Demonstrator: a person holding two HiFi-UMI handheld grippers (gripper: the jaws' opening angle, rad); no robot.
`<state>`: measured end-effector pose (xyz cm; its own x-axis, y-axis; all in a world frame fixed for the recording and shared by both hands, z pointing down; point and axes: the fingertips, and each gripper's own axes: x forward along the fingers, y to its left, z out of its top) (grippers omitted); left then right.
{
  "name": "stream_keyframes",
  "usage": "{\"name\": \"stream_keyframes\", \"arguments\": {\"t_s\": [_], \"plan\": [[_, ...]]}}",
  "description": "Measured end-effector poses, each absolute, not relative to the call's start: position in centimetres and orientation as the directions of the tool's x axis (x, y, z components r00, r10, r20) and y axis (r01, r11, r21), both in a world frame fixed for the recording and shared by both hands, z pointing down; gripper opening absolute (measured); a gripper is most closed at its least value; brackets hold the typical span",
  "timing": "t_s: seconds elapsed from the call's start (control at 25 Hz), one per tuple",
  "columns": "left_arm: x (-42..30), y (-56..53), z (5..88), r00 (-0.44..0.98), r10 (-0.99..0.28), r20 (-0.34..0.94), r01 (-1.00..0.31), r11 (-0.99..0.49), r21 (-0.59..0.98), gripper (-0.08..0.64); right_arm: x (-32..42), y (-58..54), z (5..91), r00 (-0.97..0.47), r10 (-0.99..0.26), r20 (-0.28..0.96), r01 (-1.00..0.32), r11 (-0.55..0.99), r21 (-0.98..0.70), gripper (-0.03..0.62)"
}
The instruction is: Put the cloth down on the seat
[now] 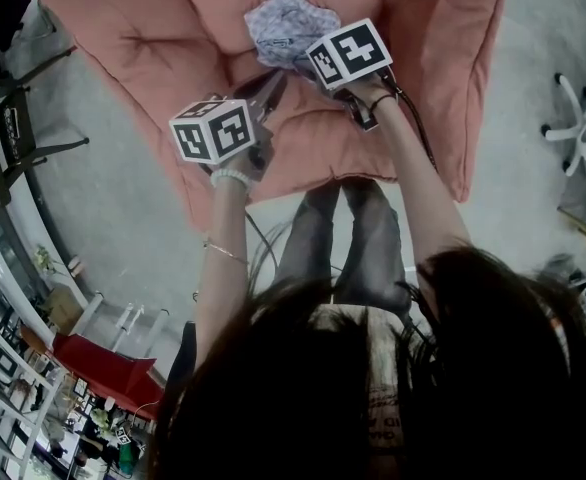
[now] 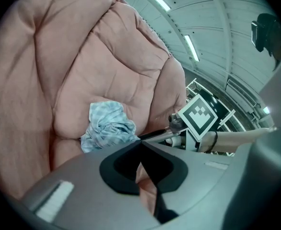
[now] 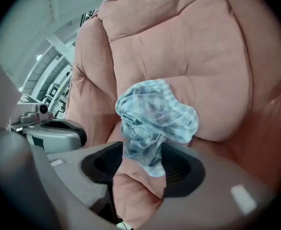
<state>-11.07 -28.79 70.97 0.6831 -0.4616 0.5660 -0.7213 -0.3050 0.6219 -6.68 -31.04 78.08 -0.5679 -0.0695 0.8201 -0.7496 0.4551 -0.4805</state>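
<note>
Your left gripper (image 2: 140, 145) view shows its own jaws pinched together on nothing, with the cloth (image 2: 108, 126) bunched on the pink seat cushion (image 2: 107, 56) just ahead and left of its tips. Only this view catches the other tool's marker cube (image 2: 198, 116) from the side. Your right gripper (image 3: 141, 148) view gives what the head view hides behind that cube: its jaws stand wide apart, and the cloth's crumpled tail lies between them on the cushion, neither pad squeezing it
</note>
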Motion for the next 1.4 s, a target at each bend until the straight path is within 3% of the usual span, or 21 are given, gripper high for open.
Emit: {"name": "stream_keyframes", "arguments": {"t_s": [0.56,0.8,0.96,1.4], "plan": [[-11.3,-28.7,67.7,0.685,-0.476,0.552,-0.718,-0.312,0.622,-0.002,-7.1,-30.8,73.7,-0.613,-0.093,0.784,-0.733,0.438,-0.521,0.241],[-10.8,-28.9,65.2,0.685,-0.492,0.538,-0.719,-0.334,0.610,-0.001,-6.5,-31.3,70.9,-0.611,-0.128,0.782,-0.733,0.463,-0.498,0.184],[-10.4,-28.8,63.5,0.685,-0.500,0.530,-0.719,-0.343,0.605,-0.001,-6.2,-31.1,68.9,-0.622,-0.139,0.771,-0.730,0.461,-0.505,0.179],[-8.9,-27.6,58.4,0.685,-0.525,0.505,-0.719,-0.376,0.584,-0.002,-5.7,-30.0,62.6,-0.678,-0.258,0.688,-0.708,0.482,-0.516,0.164]]}}
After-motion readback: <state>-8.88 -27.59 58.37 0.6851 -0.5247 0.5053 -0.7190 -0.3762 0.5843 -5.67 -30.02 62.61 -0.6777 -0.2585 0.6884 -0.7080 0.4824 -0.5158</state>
